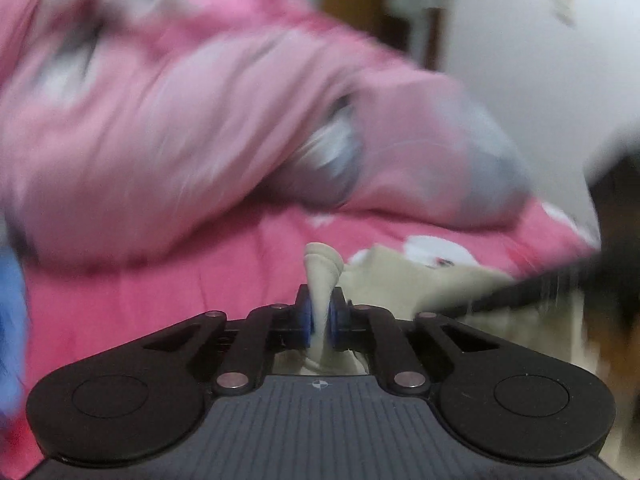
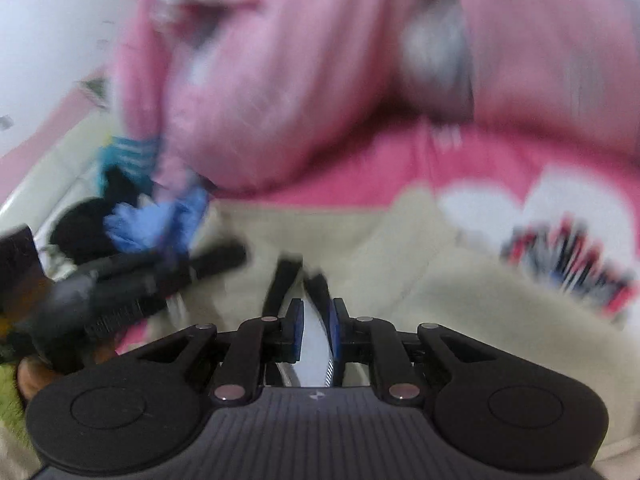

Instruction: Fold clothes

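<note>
On a bed spread with a bright pink cartoon-print cover [image 1: 224, 280], the left gripper [image 1: 320, 318] has its blue-padded fingers [image 1: 305, 316] pressed together on a raised fold of the cream, soft-fabric garment [image 1: 322, 270], which lies flat on the cover near the camera. In the right wrist view the same cream cloth [image 2: 460, 300] spreads across the bed, and the right gripper [image 2: 316, 330] pinches a white, dark-edged strip of fabric [image 2: 314, 332] between narrowly parted fingers [image 2: 297, 328]. A bulky pale pink quilt [image 1: 160, 120] is heaped behind; a blue cloth [image 2: 152, 220] and black items [image 2: 80, 228] sit blurred at left
</note>
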`<act>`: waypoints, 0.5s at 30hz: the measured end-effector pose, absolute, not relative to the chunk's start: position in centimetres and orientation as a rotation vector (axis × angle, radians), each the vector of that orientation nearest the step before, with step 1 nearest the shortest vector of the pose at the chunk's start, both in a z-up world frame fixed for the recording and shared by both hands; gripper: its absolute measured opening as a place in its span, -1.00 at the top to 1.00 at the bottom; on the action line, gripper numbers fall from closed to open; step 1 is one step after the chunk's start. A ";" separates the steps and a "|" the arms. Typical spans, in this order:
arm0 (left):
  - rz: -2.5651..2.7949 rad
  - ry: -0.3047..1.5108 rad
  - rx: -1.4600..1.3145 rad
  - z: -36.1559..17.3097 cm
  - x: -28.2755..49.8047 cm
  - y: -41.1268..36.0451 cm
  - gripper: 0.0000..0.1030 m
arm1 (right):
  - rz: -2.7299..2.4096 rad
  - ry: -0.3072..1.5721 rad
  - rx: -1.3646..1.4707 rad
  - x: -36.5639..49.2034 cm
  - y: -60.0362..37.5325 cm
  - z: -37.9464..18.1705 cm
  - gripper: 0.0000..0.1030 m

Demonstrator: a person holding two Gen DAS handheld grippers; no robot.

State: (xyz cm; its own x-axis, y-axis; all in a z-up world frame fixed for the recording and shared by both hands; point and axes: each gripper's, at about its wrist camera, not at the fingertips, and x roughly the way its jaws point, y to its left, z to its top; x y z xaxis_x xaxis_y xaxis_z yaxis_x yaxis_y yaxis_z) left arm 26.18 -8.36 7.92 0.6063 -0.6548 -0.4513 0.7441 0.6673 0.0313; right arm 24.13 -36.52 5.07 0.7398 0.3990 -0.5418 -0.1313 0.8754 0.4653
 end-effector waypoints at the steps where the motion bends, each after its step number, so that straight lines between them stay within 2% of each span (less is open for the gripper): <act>1: -0.838 0.385 0.278 8.1 25.0 -8.3 0.89 | 0.285 0.645 0.406 24.0 -37.1 6.5 0.52; 4: -0.909 0.282 0.416 8.1 21.9 -8.3 0.89 | 0.219 0.584 0.396 25.4 -38.7 9.7 0.08; 5: -0.927 0.263 0.452 7.9 21.2 -8.4 0.89 | 0.200 0.586 0.409 26.6 -39.2 10.2 0.03; 12: -1.001 0.181 0.618 6.3 17.9 -8.5 0.89 | 0.227 0.889 0.543 36.3 -39.2 6.0 0.03; 15: -1.000 0.168 0.645 6.1 17.5 -8.1 0.89 | 0.330 0.988 0.464 36.0 -37.1 5.0 0.18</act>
State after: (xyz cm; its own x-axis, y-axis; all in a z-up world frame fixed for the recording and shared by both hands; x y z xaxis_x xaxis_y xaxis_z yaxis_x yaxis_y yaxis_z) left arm 17.47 -8.10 6.06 0.5450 -0.7279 -0.4161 0.8241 0.3735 0.4259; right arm 35.97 -37.14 4.98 0.5138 0.4684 -0.7187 -0.0572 0.8546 0.5161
